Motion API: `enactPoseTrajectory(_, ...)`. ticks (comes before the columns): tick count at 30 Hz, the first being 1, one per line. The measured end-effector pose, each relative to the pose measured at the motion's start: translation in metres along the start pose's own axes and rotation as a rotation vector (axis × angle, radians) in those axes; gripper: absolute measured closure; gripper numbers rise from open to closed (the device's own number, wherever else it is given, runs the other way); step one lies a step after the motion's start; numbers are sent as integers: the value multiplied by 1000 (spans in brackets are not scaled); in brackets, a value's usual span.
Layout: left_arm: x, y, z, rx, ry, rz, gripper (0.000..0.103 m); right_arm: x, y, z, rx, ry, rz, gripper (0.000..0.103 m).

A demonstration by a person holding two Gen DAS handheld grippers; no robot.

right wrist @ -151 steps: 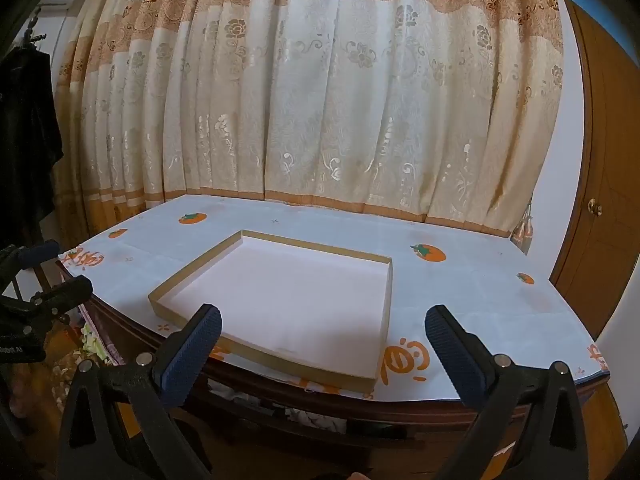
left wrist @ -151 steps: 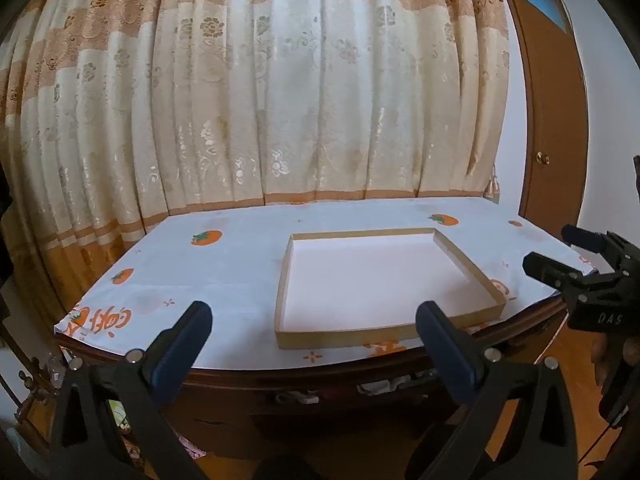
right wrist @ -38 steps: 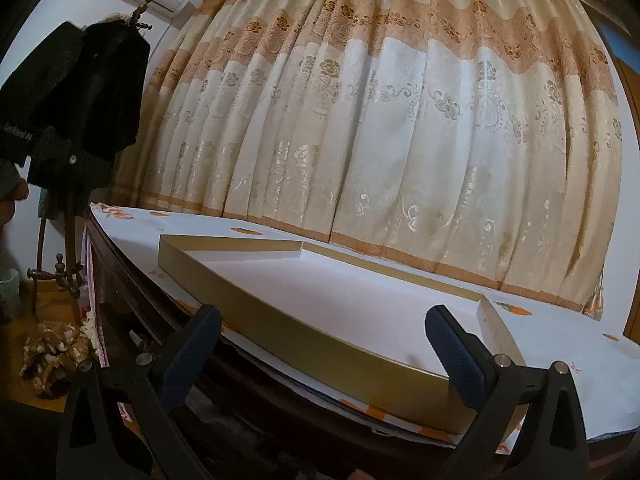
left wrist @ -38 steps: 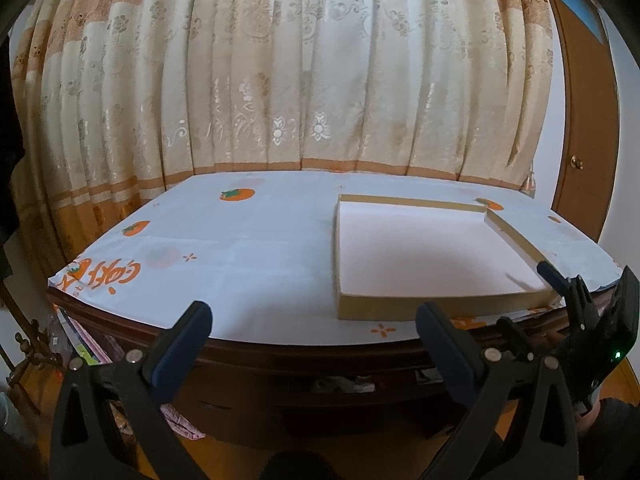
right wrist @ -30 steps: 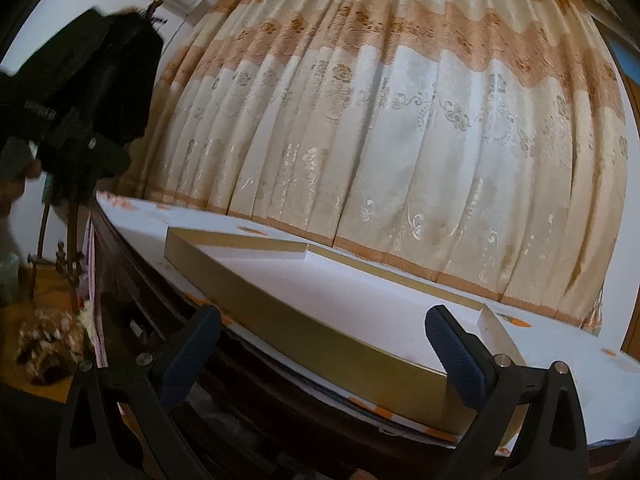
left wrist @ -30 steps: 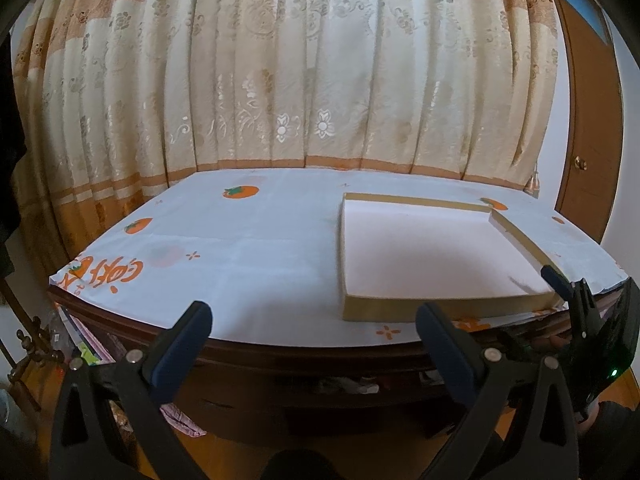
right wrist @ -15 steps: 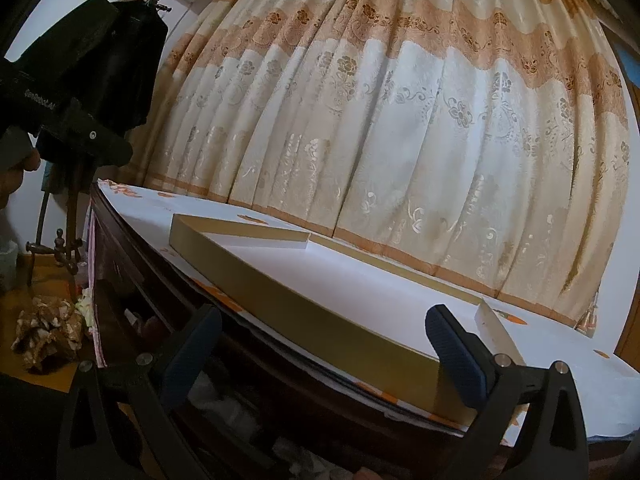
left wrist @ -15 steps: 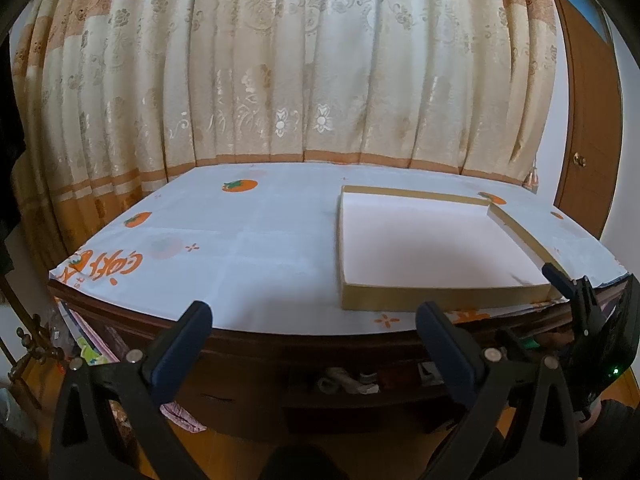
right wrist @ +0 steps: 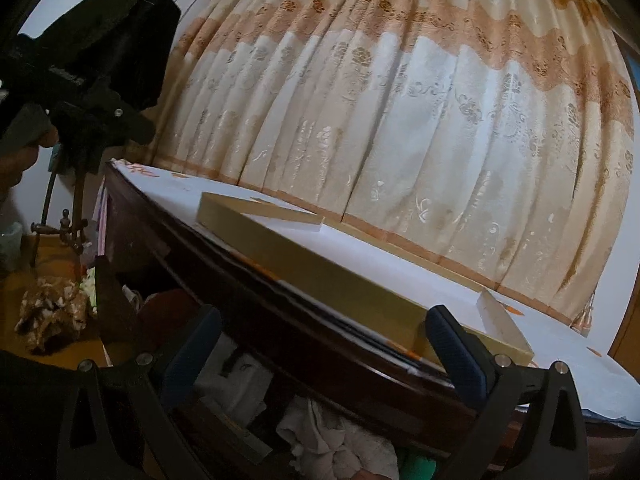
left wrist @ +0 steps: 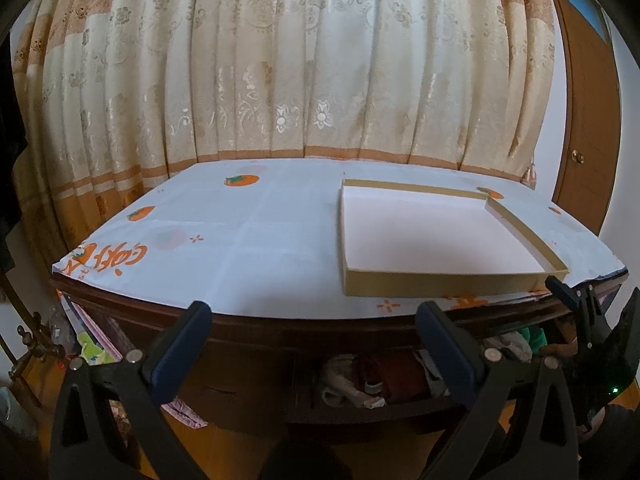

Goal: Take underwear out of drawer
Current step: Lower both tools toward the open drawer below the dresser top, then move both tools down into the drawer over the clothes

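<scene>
Left wrist view: left gripper (left wrist: pixel 310 338) hangs with fingers spread, nothing held, low in frame facing the counter (left wrist: pixel 256 240). The open drawer (left wrist: pixel 380 376) under its edge, lower centre, holds bunched underwear (left wrist: pixel 352 388). Right gripper (right wrist: pixel 320 346) is spread too, just above that pile (right wrist: pixel 336 440).

This is a room in a home, most likely a bedroom or sitting room. Floor-length cream curtains (left wrist: pixel 304 76) with a floral pattern and orange bands cover the back wall, and a brown wooden door (left wrist: pixel 580 128) with a round knob stands at the right. A dark wooden table (left wrist: pixel 280 332) carries a white cloth printed with orange persimmons (left wrist: pixel 240 236). Its open drawer (left wrist: pixel 380 376) holds loose clothes (hard to tell which garments in the dim light), and dark clothing hangs on a stand (right wrist: pixel 120 40).
</scene>
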State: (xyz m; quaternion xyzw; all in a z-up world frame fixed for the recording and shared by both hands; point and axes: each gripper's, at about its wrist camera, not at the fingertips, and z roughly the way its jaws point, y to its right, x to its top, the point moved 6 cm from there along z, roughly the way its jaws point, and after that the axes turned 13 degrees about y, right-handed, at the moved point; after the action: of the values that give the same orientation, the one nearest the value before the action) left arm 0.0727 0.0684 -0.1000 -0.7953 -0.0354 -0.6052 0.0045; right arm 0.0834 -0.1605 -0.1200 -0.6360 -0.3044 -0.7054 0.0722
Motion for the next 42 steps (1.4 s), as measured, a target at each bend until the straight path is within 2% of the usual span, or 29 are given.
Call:
enactPoseTrajectory(9,-2,0,-7,1,-2,4,0,2,-5,-13,7,-25,24,0)
enactPoseTrajectory(20,-3,1,-13,-1,3,7,0,0,-4,-18,-37,-71,40,0)
enactPoseTrajectory(42,-10,0,-26,-6,-4,0,0,-1,-12,-34,-23,-128,56,0)
